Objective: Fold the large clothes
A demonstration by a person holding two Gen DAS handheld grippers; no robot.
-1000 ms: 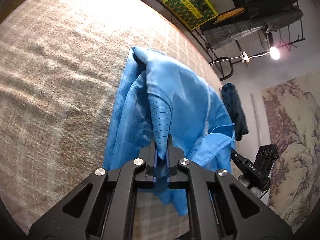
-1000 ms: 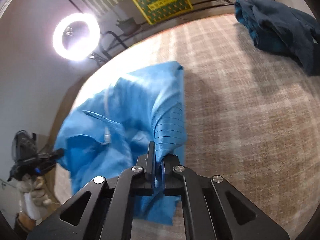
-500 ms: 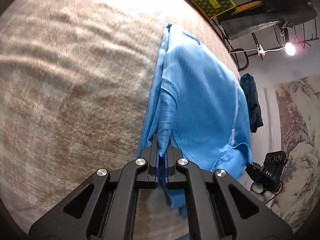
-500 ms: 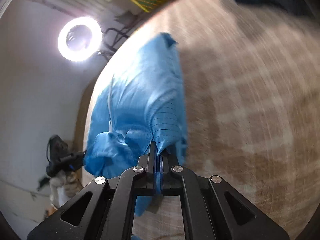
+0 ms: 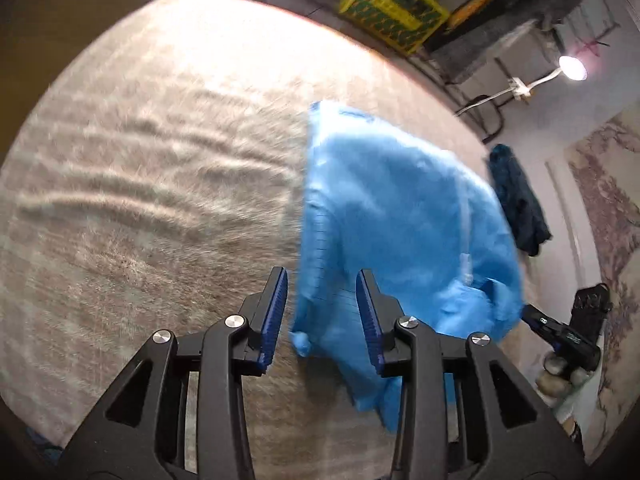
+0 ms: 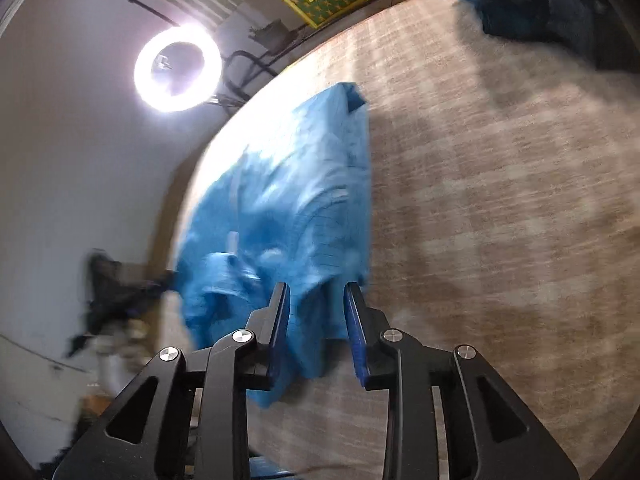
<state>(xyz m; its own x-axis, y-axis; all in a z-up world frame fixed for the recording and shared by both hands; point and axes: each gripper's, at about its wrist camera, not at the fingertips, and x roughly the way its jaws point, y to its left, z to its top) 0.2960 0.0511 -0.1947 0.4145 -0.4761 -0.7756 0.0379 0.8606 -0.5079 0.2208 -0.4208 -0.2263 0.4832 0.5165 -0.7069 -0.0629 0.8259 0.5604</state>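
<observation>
A bright blue garment [image 5: 404,216] lies folded over itself on the beige checked cloth [image 5: 152,168] of the table. My left gripper [image 5: 322,300] hangs over the garment's near edge with its jaws opening; a loose fold of blue fabric lies between the pads without being pressed. In the right wrist view the same garment [image 6: 296,200] lies along the table's left edge. My right gripper [image 6: 316,312] is over its near corner, jaws opening too, fabric loose between its blue pads. Each gripper shows in the other's view: right [image 5: 568,336], left [image 6: 116,300].
A dark blue garment [image 6: 552,4] lies bunched at the far corner of the table [image 5: 516,204]. A ring light [image 6: 178,68] glares beyond the table's left edge. A yellow-green box [image 5: 392,4] and a rack of clothes stand behind.
Both grippers, shut on folds of the blue garment in the earlier frames, now have their jaws apart. The fabric has slipped free and dropped onto the cloth.
</observation>
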